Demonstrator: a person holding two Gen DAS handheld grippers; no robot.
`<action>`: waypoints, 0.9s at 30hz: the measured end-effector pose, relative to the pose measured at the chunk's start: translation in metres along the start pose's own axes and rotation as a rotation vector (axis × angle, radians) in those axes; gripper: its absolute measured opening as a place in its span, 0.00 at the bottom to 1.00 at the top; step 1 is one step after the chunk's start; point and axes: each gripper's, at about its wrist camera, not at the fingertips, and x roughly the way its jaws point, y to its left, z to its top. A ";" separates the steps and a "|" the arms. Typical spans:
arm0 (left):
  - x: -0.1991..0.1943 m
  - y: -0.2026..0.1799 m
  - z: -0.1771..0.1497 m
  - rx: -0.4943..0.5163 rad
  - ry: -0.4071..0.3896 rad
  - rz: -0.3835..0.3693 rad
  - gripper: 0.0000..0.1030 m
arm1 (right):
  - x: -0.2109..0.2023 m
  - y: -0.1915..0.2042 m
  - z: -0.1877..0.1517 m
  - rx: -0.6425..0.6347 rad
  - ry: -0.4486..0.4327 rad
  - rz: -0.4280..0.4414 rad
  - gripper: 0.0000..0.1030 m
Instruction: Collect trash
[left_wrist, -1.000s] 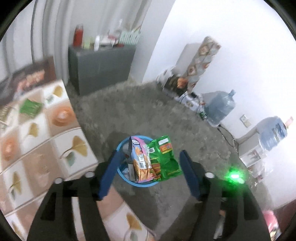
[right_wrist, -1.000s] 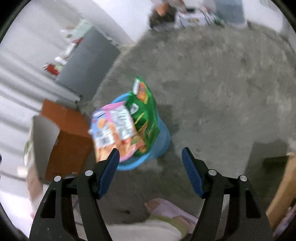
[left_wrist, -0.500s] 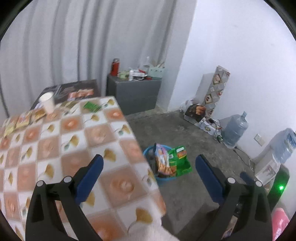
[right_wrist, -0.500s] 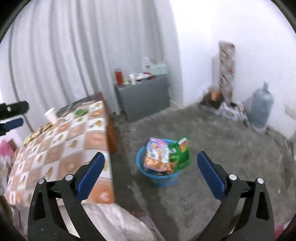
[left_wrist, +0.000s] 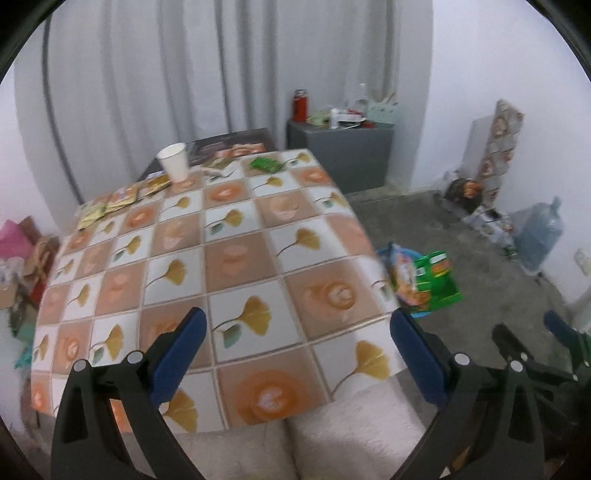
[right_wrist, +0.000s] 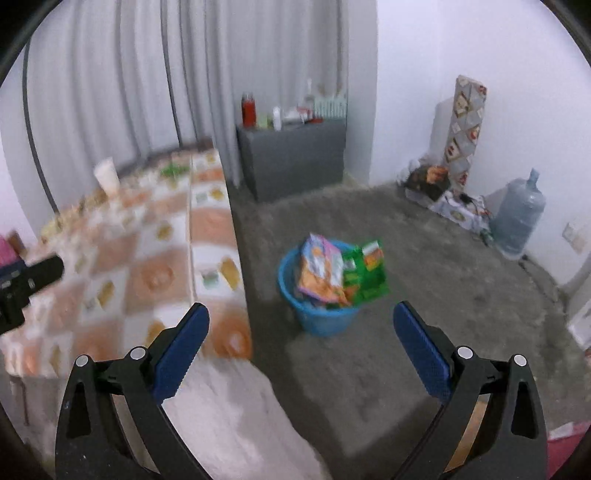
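A blue bucket (right_wrist: 321, 317) stands on the grey floor beside the table, stuffed with an orange-pink snack bag (right_wrist: 319, 271) and a green snack bag (right_wrist: 365, 273). It shows past the table edge in the left wrist view (left_wrist: 421, 315). On the tiled tablecloth (left_wrist: 240, 258) lie a white paper cup (left_wrist: 174, 161), a green wrapper (left_wrist: 267, 163) and several yellow-green packets (left_wrist: 118, 197) at the far side. My left gripper (left_wrist: 297, 354) is open and empty above the table's near edge. My right gripper (right_wrist: 301, 345) is open and empty, well short of the bucket.
A grey cabinet (right_wrist: 291, 158) with a red flask and bottles stands at the back wall. A water jug (right_wrist: 519, 218) and boxes sit along the right wall. Cardboard clutter (left_wrist: 22, 254) lies left of the table. White cloth (right_wrist: 229, 417) is below both grippers.
Both grippers have pulled up and back from just over the bucket. The left one has swung left over the table. Both jaws stand wider open.
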 end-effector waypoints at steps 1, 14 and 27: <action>0.000 -0.001 -0.003 -0.002 0.001 0.005 0.95 | 0.002 0.002 -0.003 -0.007 0.021 -0.003 0.93; 0.021 -0.007 -0.013 -0.020 0.131 0.025 0.95 | 0.006 0.003 -0.008 -0.028 0.081 -0.049 0.93; 0.016 0.009 -0.013 -0.061 0.110 0.078 0.95 | 0.005 0.006 -0.004 -0.041 0.074 -0.061 0.93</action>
